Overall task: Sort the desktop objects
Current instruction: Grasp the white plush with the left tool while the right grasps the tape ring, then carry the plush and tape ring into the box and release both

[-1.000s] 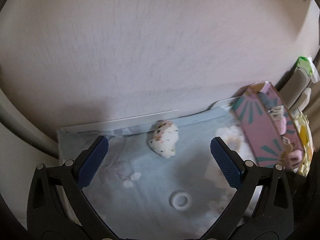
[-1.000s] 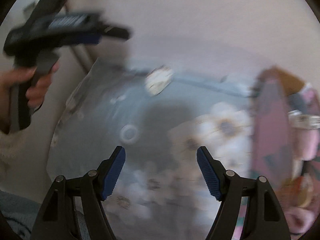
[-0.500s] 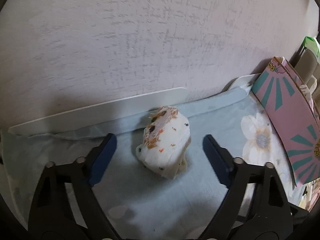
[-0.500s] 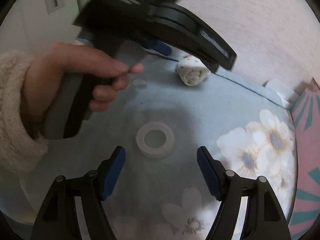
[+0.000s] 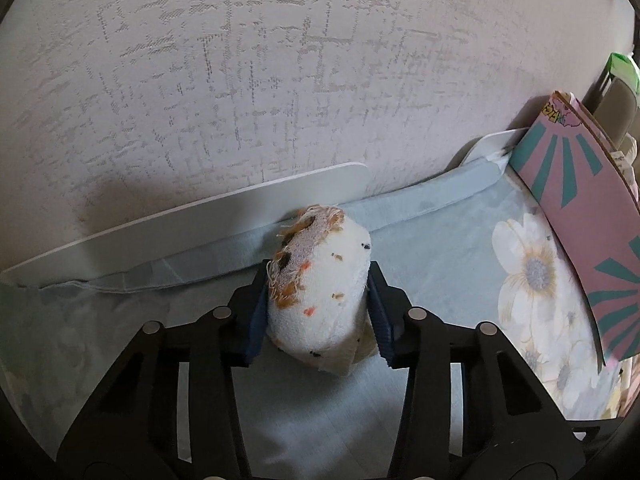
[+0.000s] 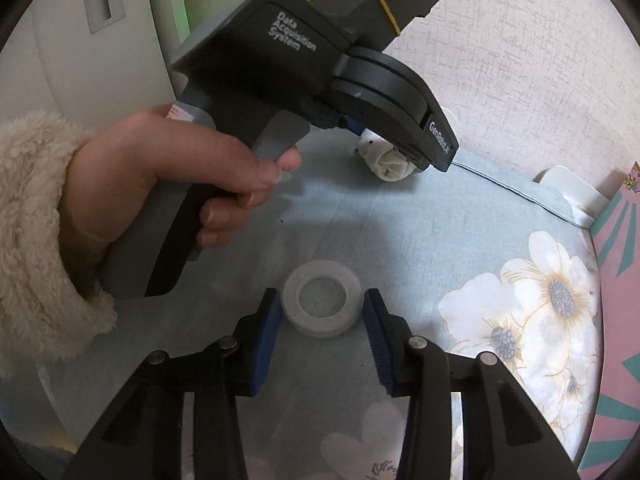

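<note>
A rolled white cloth [image 5: 320,300] with orange and black specks and a frayed end lies on the blue flowered mat [image 5: 460,248] near the wall. My left gripper [image 5: 318,308] is shut on it, both blue pads pressing its sides. The cloth also shows in the right wrist view [image 6: 386,158], under the left gripper's body [image 6: 320,64]. A white tape ring [image 6: 321,298] lies flat on the mat [image 6: 440,232]. My right gripper [image 6: 320,336] has closed around the ring, its pads at or just off the rim.
A pink box with teal rays [image 5: 580,240] stands at the mat's right edge, also in the right wrist view [image 6: 616,240]. A white board [image 5: 200,220] leans along the textured wall [image 5: 280,80]. A white cabinet [image 6: 80,40] stands at the left. The person's hand [image 6: 180,184] holds the left gripper.
My left gripper moved forward to the rolled cloth and shut on it. My right gripper moved to the tape ring and narrowed around it.
</note>
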`<state>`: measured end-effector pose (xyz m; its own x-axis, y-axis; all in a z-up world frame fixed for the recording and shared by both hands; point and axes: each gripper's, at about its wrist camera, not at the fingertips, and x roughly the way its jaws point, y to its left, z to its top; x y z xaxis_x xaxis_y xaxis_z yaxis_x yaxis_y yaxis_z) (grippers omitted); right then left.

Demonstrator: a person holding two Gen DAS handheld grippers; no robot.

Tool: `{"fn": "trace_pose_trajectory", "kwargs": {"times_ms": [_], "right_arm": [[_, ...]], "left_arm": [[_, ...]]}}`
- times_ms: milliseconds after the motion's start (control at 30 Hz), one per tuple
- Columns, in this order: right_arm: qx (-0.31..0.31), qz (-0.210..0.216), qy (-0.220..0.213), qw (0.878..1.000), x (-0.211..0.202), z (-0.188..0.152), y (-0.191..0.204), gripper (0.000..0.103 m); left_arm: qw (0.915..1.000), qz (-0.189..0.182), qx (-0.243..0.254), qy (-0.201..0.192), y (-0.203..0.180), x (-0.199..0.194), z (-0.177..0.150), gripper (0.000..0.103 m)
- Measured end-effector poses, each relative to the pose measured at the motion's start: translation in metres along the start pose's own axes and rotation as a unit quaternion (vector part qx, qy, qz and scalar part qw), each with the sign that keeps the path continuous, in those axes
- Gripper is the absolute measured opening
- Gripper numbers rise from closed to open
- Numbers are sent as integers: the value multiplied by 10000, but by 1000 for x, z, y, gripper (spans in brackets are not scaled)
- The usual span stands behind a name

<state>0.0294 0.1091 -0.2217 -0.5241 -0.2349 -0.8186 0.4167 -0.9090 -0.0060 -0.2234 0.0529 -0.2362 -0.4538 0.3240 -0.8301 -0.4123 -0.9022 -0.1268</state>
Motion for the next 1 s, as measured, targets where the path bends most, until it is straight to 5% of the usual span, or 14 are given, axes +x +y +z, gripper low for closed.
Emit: {"fn": "trace_pose_trajectory", "kwargs": {"times_ms": [200, 633, 867, 1000], "right_arm": [[23, 9, -25, 10000, -7, 2, -4, 39], [486, -160, -157, 9986, -70, 9, -42, 39], [1009, -549, -464, 9923, -132, 15, -60, 39], [1343, -951, -686, 9840, -169, 16, -105, 39]], "left_arm": [[10000, -30, -27, -5, 2, -5, 2, 38], [9997, -179, -28, -191, -17, -78, 23, 38], [9966, -500, 529, -397, -71, -120, 61, 38], [9914, -786, 902, -523, -116, -132, 83, 38]]}}
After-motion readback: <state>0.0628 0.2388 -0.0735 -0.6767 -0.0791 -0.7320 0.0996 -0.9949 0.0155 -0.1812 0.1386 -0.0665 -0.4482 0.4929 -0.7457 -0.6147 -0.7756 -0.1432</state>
